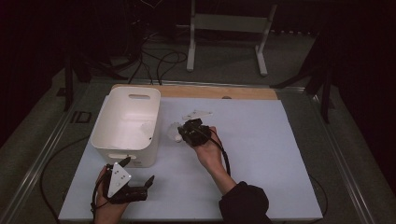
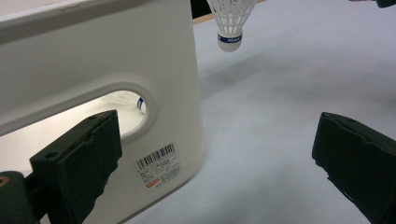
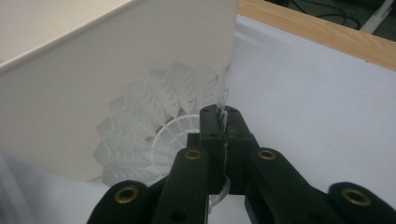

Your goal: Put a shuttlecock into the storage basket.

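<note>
The right tool [image 3: 223, 122] is clamped on the skirt rim of a white plastic-feathered shuttlecock [image 3: 154, 135], held off the pale blue tabletop [image 1: 261, 140] beside the white plastic bin [image 1: 126, 123], seemingly for dropping in. The left tool [image 2: 215, 158], jaws apart, waits by the bin's handle.

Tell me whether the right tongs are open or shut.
Shut on the shuttlecock: in the right gripper view the right tongs have jaws pressed together, pinching the edge of its white skirt beside the bin.
</note>
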Available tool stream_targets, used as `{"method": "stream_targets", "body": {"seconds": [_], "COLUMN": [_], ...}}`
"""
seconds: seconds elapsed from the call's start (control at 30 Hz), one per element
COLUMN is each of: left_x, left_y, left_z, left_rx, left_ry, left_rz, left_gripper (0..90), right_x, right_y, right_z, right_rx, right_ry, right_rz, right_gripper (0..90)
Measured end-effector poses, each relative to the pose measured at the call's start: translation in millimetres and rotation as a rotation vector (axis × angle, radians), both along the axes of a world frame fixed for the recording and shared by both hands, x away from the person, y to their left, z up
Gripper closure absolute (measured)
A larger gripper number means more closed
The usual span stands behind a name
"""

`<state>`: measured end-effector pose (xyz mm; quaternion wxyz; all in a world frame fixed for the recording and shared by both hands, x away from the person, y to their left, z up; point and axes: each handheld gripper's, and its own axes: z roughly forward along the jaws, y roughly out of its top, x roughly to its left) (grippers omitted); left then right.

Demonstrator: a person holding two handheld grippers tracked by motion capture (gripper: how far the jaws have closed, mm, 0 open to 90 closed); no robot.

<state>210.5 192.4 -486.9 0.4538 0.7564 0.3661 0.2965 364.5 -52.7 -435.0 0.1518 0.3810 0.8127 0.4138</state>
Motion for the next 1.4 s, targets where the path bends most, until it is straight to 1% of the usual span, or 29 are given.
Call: {"method": "stream_targets", "body": {"seconds": [0.3, 0.37, 0.63, 0.73, 0.8, 1.27, 1.4], "left_x": [0.0, 0.1, 0.1, 0.1, 0.0, 0.1, 0.1], "left_y": [0.1, 0.1, 0.0, -0.1, -0.1, -0.1, -0.1], "left_z": [0.0, 0.0, 0.0, -0.1, 0.0, 0.0, -0.1], "left_rx": [-0.001, 0.002, 0.003, 0.003, 0.002, 0.003, 0.003], "left_ry": [0.000, 0.001, 0.000, 0.000, 0.000, 0.000, 0.000], "left_rz": [0.001, 0.000, 0.000, 0.000, 0.000, 0.000, 0.000], "left_gripper": [2.1, 2.1, 2.0, 2.0, 2.1, 2.1, 2.0], "right_x": [0.9, 0.9, 1.7, 2.1, 2.9, 4.0, 4.5], "right_y": [-2.6, -3.4, -6.1, -7.2, -8.7, -11.0, -11.4], "right_z": [0.9, 1.7, 4.9, 6.1, 6.8, 10.0, 12.0], "right_rx": [-0.002, 0.007, 0.013, 0.019, 0.033, 0.060, 0.075], "right_ry": [-0.007, -0.007, -0.016, -0.016, -0.010, -0.010, -0.011], "right_rz": [-0.006, -0.009, -0.012, -0.018, -0.017, -0.019, -0.018], "right_gripper": [89.0, 89.0, 89.0, 88.9, 89.0, 88.9, 88.9]}}
